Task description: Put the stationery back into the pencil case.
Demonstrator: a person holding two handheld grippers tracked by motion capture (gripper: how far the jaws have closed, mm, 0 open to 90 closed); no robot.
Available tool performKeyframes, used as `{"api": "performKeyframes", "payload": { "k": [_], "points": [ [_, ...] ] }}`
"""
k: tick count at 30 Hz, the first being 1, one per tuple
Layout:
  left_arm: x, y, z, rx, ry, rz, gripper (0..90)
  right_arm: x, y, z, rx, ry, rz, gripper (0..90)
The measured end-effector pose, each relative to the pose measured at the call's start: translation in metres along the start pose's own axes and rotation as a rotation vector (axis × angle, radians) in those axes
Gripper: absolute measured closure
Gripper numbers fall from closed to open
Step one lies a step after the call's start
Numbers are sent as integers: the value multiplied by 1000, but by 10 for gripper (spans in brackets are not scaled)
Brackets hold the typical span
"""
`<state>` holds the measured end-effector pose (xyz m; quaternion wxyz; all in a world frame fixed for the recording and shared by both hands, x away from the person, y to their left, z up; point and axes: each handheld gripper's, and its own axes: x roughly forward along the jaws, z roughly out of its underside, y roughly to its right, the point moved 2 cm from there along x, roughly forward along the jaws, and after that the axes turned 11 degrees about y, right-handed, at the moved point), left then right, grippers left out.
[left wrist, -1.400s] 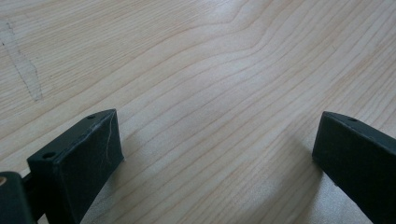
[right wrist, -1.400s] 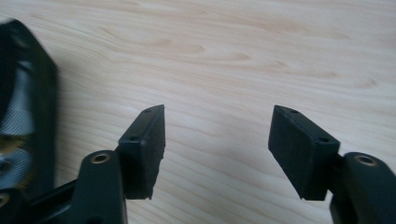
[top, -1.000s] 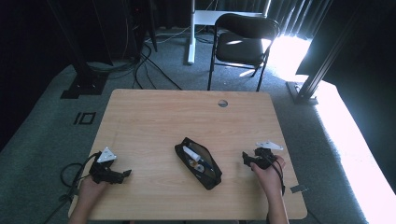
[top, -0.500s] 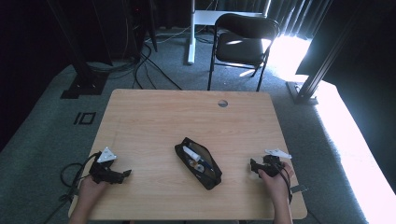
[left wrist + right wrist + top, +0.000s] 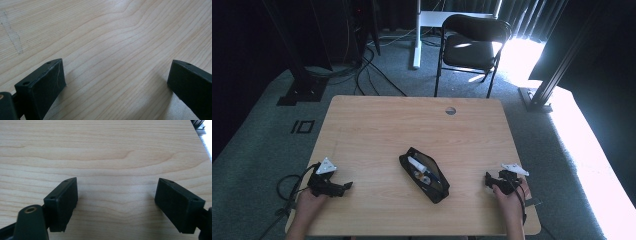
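open black pencil case (image 5: 424,174) lying diagonally, far-left to near-right, mid-table (image 5: 377,120)

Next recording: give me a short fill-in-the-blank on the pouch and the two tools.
1. The black pouch lies on the table with its zip ____.
2. The left tool has its jaws ____.
3. Between the jaws of the right tool there is only bare ____.

Missing words: open; open; wood
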<state>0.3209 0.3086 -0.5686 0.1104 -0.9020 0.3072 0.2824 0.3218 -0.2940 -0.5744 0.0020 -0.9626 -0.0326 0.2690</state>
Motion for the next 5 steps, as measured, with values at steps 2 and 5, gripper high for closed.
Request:
{"api": "performKeyframes", "payload": {
  "k": [2,5],
  "points": [
    [0,0,0,-3,1,-2,16,0,0,0,-2,-2,-3,161],
    [0,0,0,-6,0,-8,16,0,0,0,-4,-4,-7,155]
  ]
}}
